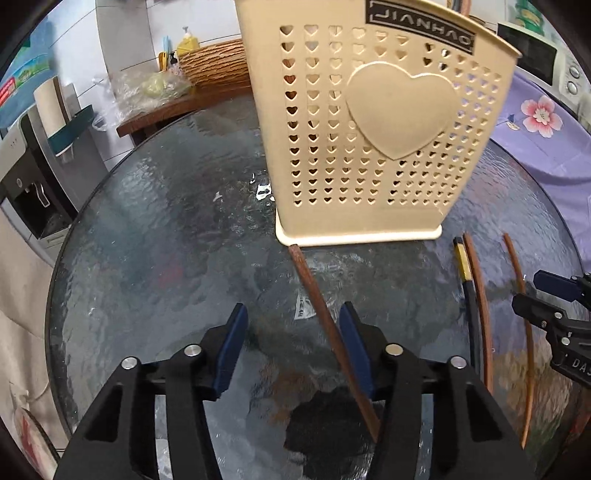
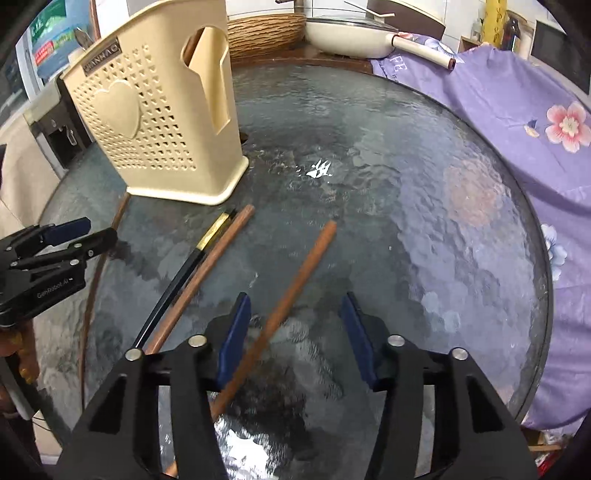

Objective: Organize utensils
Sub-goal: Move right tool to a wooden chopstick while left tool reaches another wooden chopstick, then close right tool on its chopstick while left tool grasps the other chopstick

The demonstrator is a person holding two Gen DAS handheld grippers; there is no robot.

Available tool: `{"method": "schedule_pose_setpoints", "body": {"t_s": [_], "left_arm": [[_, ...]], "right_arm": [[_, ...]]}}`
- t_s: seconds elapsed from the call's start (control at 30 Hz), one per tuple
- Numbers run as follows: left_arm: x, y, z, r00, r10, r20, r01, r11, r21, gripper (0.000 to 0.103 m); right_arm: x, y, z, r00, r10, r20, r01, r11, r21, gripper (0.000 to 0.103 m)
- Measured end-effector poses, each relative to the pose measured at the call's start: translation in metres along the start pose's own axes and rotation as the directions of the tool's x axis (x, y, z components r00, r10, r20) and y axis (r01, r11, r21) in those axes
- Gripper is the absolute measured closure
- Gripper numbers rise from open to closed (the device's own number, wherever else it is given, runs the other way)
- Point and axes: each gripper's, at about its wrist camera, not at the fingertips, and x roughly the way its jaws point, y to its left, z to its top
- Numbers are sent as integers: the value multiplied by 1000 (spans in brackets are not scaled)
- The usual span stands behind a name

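A beige heart-patterned utensil holder [image 1: 373,122] [image 2: 159,122] stands upright on the round glass table [image 1: 166,221]. My left gripper [image 1: 292,310] is open low over the glass. A brown chopstick [image 1: 317,302] runs from the holder's base back between its jaws, close to the right pad [image 1: 354,343]. My right gripper [image 2: 295,299] is open too, and another brown chopstick [image 2: 295,280] lies between its jaws near the left pad [image 2: 232,336]. A black chopstick with a gold band [image 2: 184,273] and a third brown chopstick [image 2: 207,266] lie side by side between the two grippers.
A purple floral cloth [image 2: 517,110] covers the table's right side. A cream pan [image 2: 343,33] and a wicker basket [image 1: 218,62] stand behind the table. A water dispenser [image 1: 33,177] stands to the left. The other gripper [image 2: 102,229] shows at the right wrist view's left edge.
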Motion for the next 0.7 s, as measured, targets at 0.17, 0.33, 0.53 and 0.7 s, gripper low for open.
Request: {"method": "schedule_pose_setpoints", "body": {"t_s": [0.17,0.33,0.53,0.7], "left_arm": [[6,-5,12,1000,-5,-8,5,1000,-12,68],[11,-10,21,999,-13,-30,13,1000,-5,80],[13,-17,26,999,-14,-33,14,1000,5,93],[12,-16,23,999,-20,-26,20,1000,5,95]], "right_arm": [[11,5,15,1000,-21,0,21,1000,-4,67],[17,4,26,1000,-19,2,19,1000,10,79],[23,6,33,1000,-22,15,22,1000,-7,89],[21,9,30,1000,-6,23,7,1000,-21,95]]}}
